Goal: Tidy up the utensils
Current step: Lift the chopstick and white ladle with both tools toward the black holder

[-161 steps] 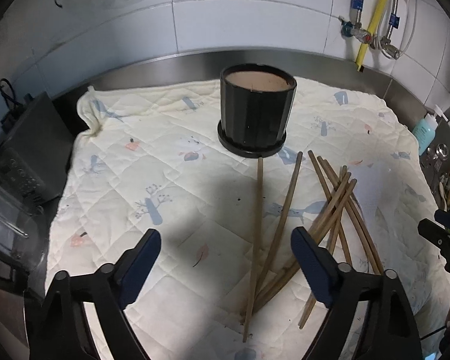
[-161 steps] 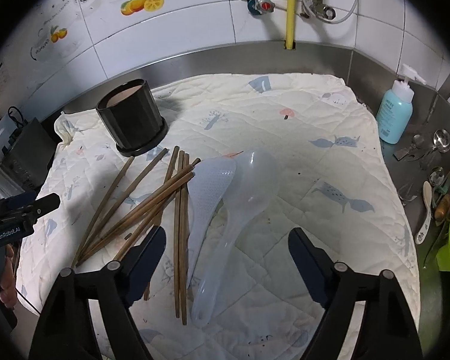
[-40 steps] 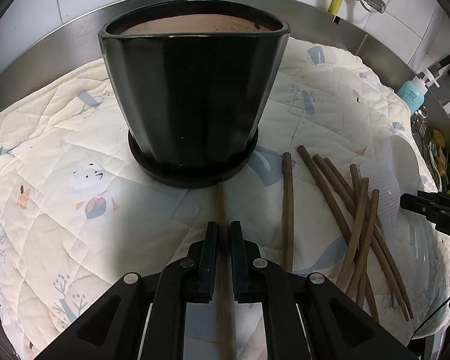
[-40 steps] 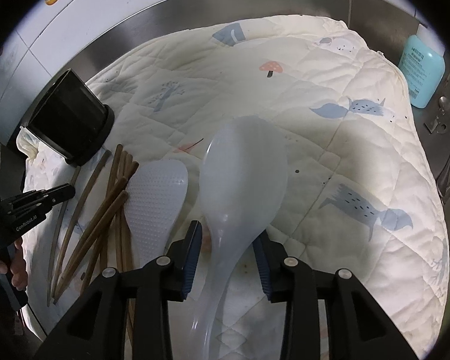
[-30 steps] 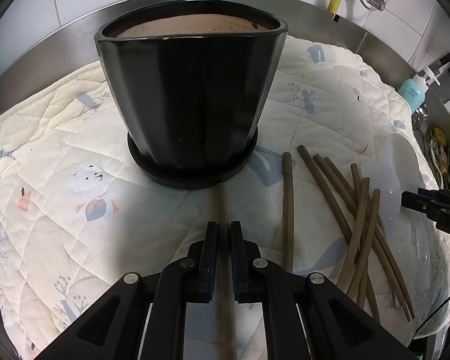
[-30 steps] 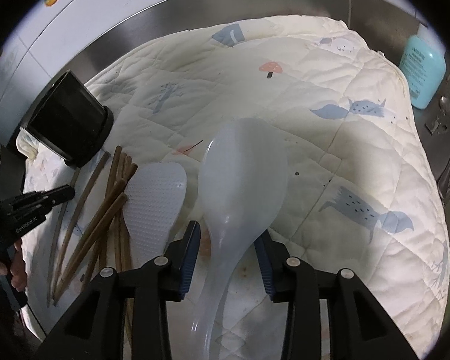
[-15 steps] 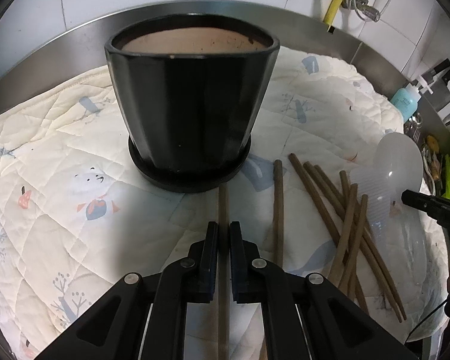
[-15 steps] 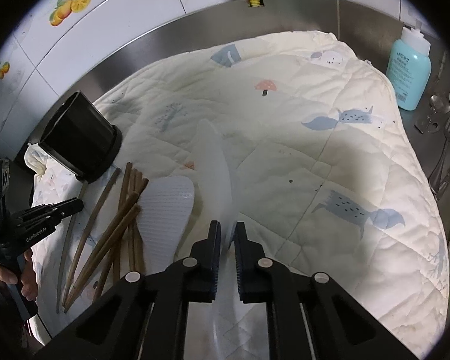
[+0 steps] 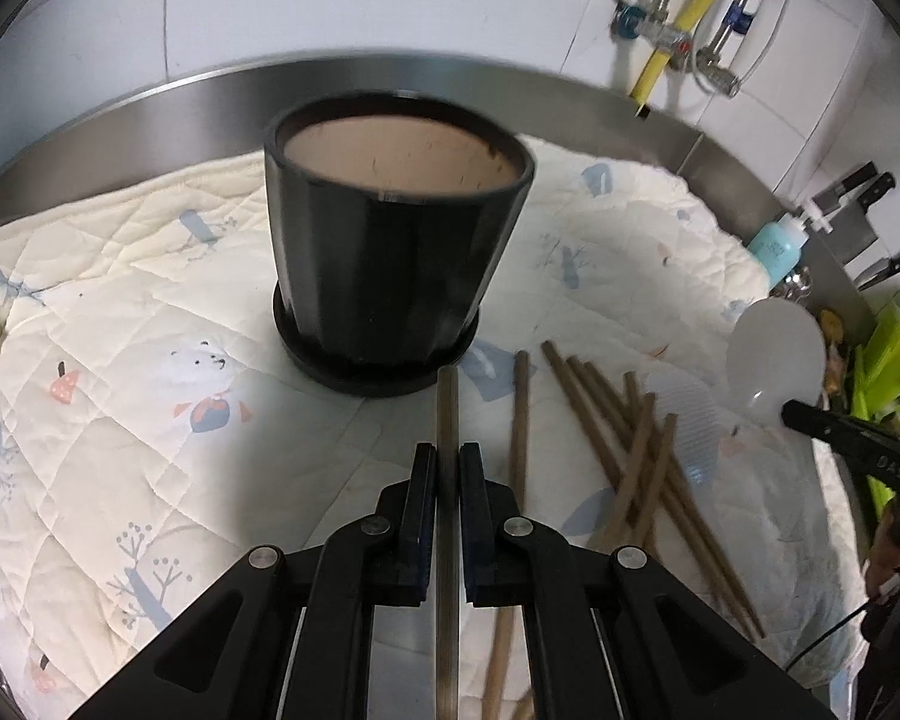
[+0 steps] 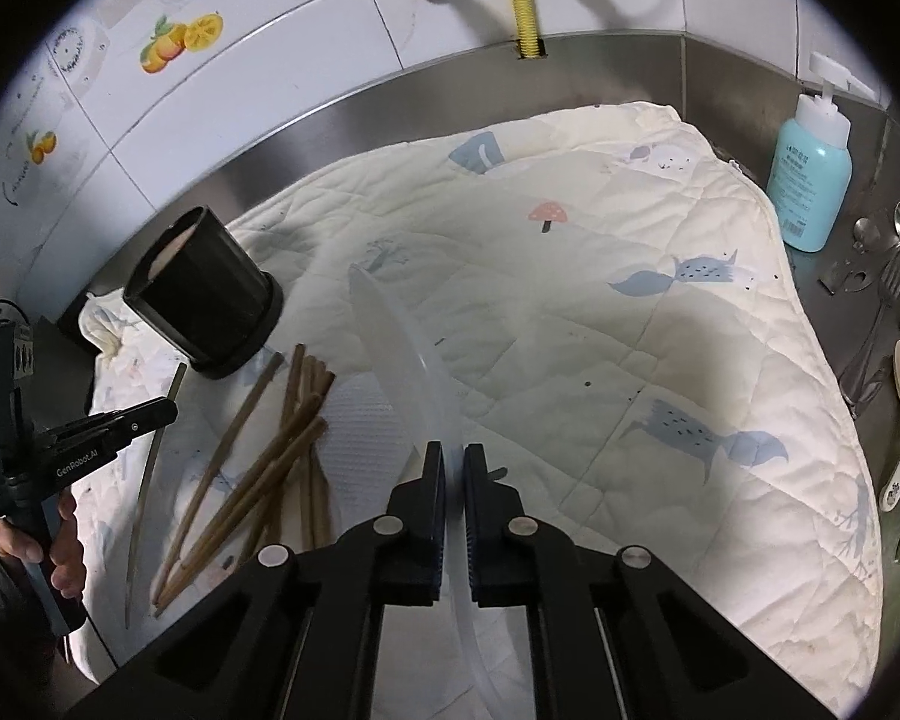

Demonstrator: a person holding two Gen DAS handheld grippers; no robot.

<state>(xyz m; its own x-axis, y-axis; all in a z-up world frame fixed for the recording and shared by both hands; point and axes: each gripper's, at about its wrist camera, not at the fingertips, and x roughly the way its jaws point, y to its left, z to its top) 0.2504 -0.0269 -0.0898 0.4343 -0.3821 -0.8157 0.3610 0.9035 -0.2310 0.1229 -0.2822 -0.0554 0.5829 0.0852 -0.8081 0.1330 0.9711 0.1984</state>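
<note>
Both grippers clamped: left gripper pinching one chopstick, tip just short of black pot; right gripper squeezing translucent ladle, turned edge-on, handle cut off below. Loose chopsticks partly overlapping white rice paddle mid-quilt. Blue bottle beyond quilt's right edge.

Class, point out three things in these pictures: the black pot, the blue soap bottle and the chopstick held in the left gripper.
black pot [image 9: 390, 276], left wrist view, on its front wall.
blue soap bottle [image 10: 810, 180], right wrist view, on its labelled body.
chopstick [image 9: 447, 414], left wrist view, on the shaft just ahead of the left gripper [image 9: 447, 468].
</note>
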